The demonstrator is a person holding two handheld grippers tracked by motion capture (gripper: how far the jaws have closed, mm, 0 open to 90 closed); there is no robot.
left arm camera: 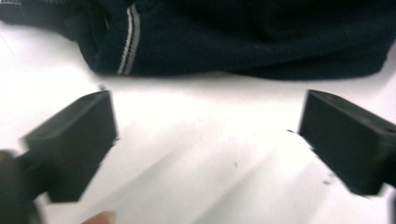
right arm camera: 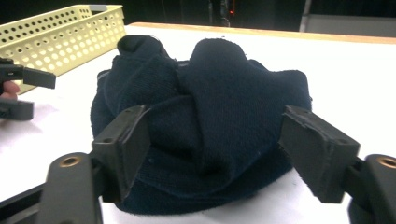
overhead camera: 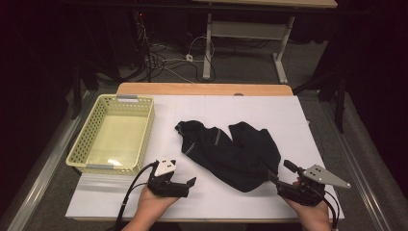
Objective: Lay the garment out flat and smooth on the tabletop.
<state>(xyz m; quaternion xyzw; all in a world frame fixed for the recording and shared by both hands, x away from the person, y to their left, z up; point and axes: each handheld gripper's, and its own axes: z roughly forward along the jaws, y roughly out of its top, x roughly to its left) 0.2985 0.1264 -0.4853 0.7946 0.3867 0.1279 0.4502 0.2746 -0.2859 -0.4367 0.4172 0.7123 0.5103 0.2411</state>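
Two tongs at the near edge of the white counter [overhead camera: 298, 120], one dark navy garment [overhead camera: 231, 149] between them, lying crumpled mid-counter, right of the yellow perforated basket [overhead camera: 86, 139].

Left tongs [overhead camera: 185, 185]: jaws spread wide, nothing between them. In the left gripper view the tongs [left arm camera: 208, 140] sit just short of the garment [left arm camera: 243, 37], bare counter in the gap, the fabric's grey stripe [left arm camera: 127, 39] straight ahead. Not touching the cloth.

Right tongs [overhead camera: 275, 179]: at the garment's near right corner. In the right gripper view the tongs [right arm camera: 212, 149] straddle the bunched lower fold of the garment [right arm camera: 205, 116], fabric sitting between the jaws. Jaws part open; left one right against the cloth, right one shows a slight gap, so no firm pinch visible.

Basket [right arm camera: 56, 42] lies well apart from the garment; the left tongs show in front of it at the left edge of the right gripper view.
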